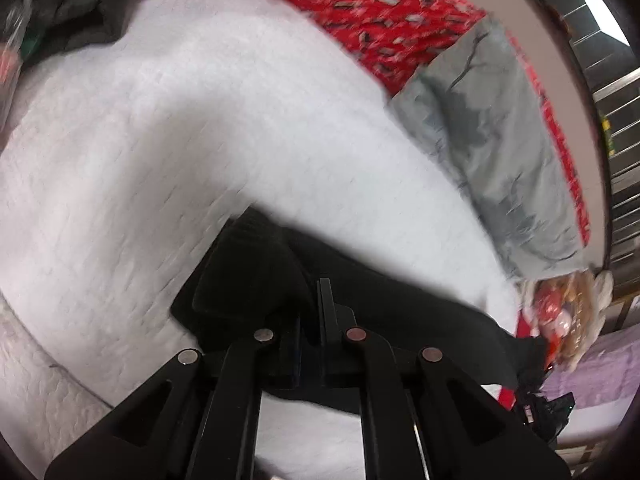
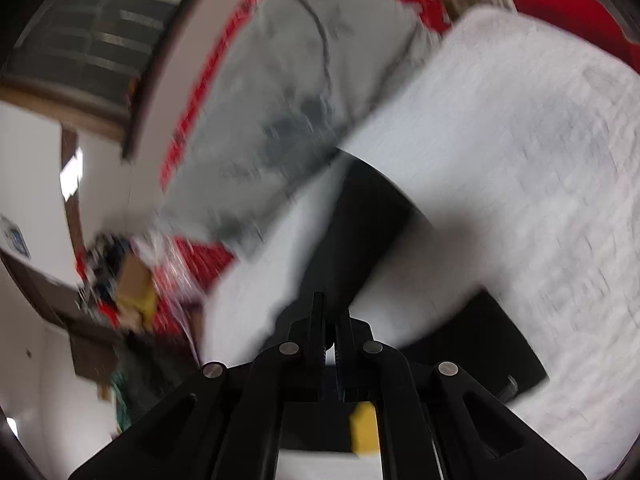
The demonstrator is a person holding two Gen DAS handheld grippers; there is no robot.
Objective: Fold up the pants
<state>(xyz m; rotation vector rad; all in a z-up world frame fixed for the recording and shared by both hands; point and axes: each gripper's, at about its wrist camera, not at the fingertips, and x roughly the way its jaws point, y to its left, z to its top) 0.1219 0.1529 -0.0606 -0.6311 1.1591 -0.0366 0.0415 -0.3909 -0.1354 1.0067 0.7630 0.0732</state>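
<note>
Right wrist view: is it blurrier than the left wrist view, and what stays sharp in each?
Right wrist view: heavy motion smear across the white quilt and grey pillow; only the right gripper is crisp. Left wrist view: milder blur, quilt stitching readable, red patterned fabric streaked, left gripper sharp on the black pants.

The left claw (image 1: 316,320) has its jaws drawn close on black pants (image 1: 400,292), which stretch right across a white quilted bed (image 1: 200,152). Far right lies a grey cloth (image 1: 504,148) over red patterned fabric (image 1: 384,20). A dark garment (image 1: 68,4) sits far left. The view is blurred.
</note>
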